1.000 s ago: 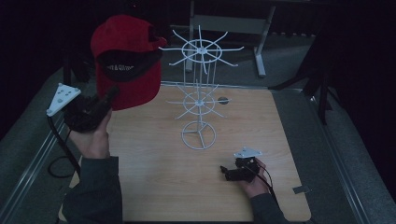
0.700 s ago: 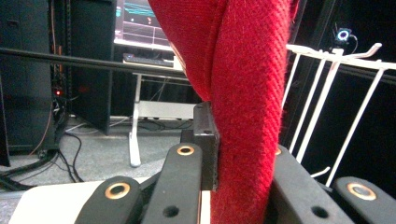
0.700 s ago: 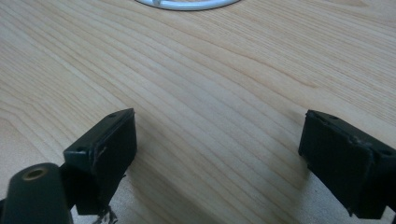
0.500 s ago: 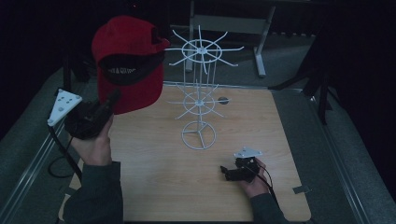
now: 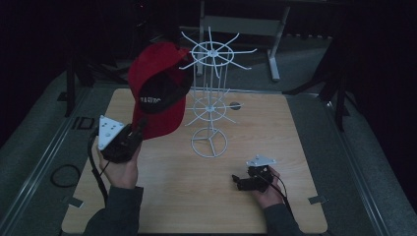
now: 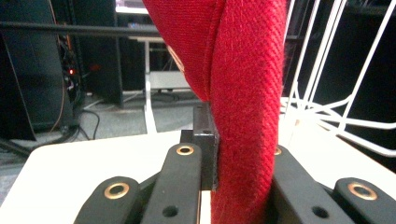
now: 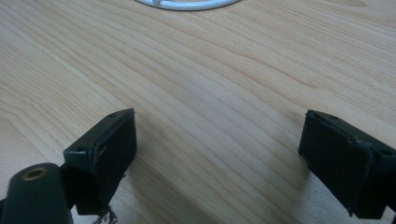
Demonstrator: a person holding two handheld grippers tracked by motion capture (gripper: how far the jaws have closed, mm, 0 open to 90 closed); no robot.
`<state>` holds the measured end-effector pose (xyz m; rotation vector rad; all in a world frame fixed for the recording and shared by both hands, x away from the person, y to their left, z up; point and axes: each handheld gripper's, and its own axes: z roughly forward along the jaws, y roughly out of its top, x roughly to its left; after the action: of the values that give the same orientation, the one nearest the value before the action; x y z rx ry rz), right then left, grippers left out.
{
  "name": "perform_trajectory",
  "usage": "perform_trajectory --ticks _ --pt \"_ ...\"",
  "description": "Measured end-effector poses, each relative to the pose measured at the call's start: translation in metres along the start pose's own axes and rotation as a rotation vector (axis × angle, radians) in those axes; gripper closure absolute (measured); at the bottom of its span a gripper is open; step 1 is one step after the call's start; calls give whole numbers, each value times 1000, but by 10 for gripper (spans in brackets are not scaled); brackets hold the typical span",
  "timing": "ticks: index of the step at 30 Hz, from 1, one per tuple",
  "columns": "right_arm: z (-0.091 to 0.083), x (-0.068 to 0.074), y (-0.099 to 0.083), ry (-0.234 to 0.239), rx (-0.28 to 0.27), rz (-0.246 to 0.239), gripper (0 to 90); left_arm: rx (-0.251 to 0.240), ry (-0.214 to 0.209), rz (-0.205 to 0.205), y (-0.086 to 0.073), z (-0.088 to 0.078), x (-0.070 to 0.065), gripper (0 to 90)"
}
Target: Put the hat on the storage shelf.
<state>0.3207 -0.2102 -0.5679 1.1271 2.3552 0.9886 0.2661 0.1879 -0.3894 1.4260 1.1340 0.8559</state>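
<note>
Both tongs hover inside the table [image 5: 305, 147] edges; right side bare.

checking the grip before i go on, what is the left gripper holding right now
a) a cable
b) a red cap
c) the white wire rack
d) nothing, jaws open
b: the left gripper is closed on the red cap, and in the left gripper view the red fabric sits pinched between its black jaws; the white wire rack stands free on the table.
</note>
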Motion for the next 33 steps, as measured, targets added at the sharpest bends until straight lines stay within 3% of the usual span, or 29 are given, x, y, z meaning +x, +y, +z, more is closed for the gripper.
perform_trajectory --ticks 5,11,25,29,31,33 --pt "0 0 0 0 -1 1 112 53 4 15 -17 11 -5 852" --pt "0 0 0 1 1 0 112 70 1 18 -31 15 -7 850" --pt "0 0 0 1 -1 -1 112 102 -15 14 -43 18 -8 812" --pt "0 0 0 1 -1 0 112 92 -10 31 -40 16 -7 714" --pt "0 0 0 1 -1 1 112 88 -6 25 -39 15 -5 688" --pt "0 0 0 1 0 1 112 89 4 15 -38 14 -2 602"
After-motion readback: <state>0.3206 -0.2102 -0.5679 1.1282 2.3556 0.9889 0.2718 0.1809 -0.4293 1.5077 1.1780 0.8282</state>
